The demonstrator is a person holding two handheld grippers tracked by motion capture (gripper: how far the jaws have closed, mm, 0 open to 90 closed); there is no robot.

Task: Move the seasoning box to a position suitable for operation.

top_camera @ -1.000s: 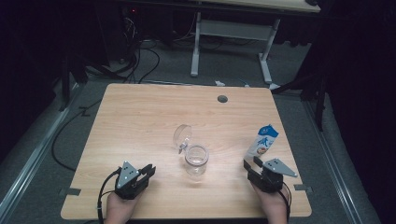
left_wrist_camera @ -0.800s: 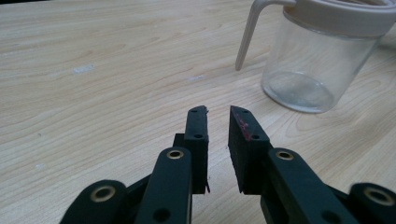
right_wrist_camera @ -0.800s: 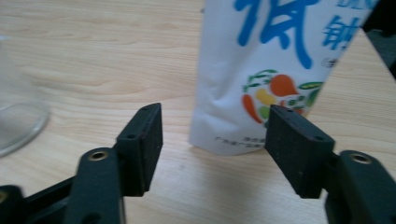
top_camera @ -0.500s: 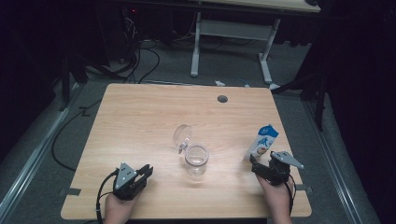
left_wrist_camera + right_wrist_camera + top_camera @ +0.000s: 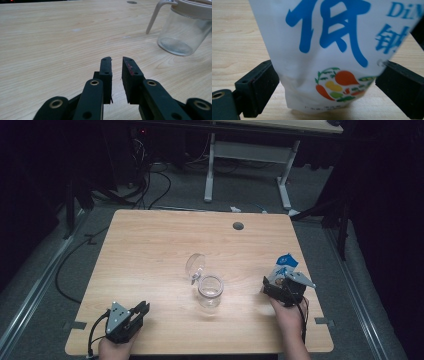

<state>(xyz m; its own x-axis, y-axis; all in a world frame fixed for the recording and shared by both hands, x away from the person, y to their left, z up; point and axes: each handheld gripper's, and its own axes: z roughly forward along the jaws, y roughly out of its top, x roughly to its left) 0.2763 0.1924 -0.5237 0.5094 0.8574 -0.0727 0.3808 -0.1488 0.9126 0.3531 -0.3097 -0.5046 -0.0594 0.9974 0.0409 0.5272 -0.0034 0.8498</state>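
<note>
Dark room, grey floor, a pale wooden table [image 5: 150,250]. Mid-table, a clear lidded jar [image 5: 209,290], lid hinged open. Near the right edge, a white pouch [image 5: 281,268] with blue lettering, standing upright between the spread jaws of the right tool [image 5: 272,287], just opened wide, pads not pressing. At the front left, left tool [image 5: 141,309] nearly closed, holding nothing.

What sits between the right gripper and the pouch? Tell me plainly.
Nothing visible. The right gripper has its open jaws on either side of the white pouch, with small gaps left beside the pads, on bare table.
</note>
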